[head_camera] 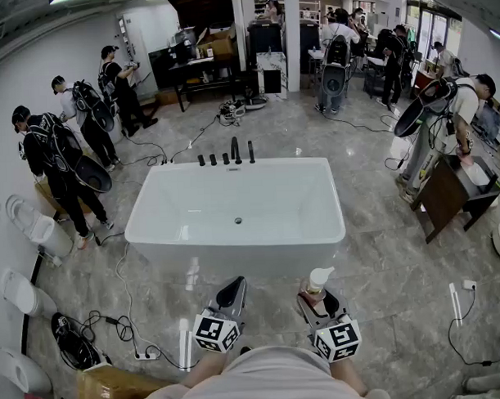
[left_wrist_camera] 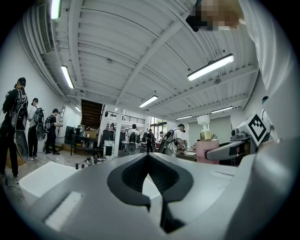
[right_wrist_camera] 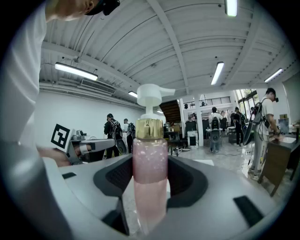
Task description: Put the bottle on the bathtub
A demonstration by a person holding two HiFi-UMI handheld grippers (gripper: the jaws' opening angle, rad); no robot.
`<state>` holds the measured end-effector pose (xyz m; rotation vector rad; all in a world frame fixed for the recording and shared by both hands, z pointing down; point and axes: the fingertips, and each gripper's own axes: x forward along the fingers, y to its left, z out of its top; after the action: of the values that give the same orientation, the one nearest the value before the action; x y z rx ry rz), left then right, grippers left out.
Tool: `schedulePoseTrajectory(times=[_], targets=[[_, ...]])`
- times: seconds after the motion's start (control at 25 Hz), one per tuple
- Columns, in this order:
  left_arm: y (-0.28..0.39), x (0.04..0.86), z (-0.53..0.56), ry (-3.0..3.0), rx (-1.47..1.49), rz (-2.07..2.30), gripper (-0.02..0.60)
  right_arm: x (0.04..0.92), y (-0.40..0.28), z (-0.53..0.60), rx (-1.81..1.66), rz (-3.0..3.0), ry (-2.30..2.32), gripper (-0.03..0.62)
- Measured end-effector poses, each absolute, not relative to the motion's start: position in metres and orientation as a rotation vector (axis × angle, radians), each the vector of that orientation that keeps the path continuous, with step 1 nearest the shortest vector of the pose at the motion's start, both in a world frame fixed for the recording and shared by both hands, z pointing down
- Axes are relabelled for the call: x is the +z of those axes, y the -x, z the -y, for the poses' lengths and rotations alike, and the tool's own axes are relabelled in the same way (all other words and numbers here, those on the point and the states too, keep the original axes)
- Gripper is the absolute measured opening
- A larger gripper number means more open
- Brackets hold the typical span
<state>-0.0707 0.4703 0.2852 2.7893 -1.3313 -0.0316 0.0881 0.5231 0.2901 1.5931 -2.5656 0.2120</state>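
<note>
Bottle (right_wrist_camera: 150, 164) is held upright, clamped between the right gripper (head_camera: 317, 300) jaws, just short of the bathtub's (head_camera: 186, 238) near rim and not yet set on it. Left gripper (head_camera: 231, 295) jaws are pressed together with nothing between them, held just left of the right one.

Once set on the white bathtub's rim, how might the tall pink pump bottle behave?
The tall pink pump bottle is narrow with a white pump head on top, so it probably tips easily. Its smooth, glossy wall could slide on the white bathtub's rim.
</note>
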Motion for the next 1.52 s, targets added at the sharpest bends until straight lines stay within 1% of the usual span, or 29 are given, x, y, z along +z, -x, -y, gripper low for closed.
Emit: schedulePoseTrajectory(times=[0.32, 0.64, 1.36, 1.52], targets=[[0.071, 0.284, -0.462, -2.800, -0.020, 1.319, 0.005, 0.288, -0.084, -0.515, 0.209, 2.561, -1.594, 0.215], [0.085, 0.283, -0.459, -2.809, -0.020, 1.307, 0.005, 0.284, -0.074, -0.511, 0.221, 2.561, -1.630, 0.215], [0.176, 0.307, -0.420, -2.821, -0.014, 1.228, 0.005, 0.299, 0.002, -0.474, 0.246, 2.504, -1.732, 0.215], [0.181, 0.312, -0.411, -2.803, -0.024, 1.212, 0.005, 0.299, 0.007, -0.462, 0.258, 2.493, -1.730, 0.215]])
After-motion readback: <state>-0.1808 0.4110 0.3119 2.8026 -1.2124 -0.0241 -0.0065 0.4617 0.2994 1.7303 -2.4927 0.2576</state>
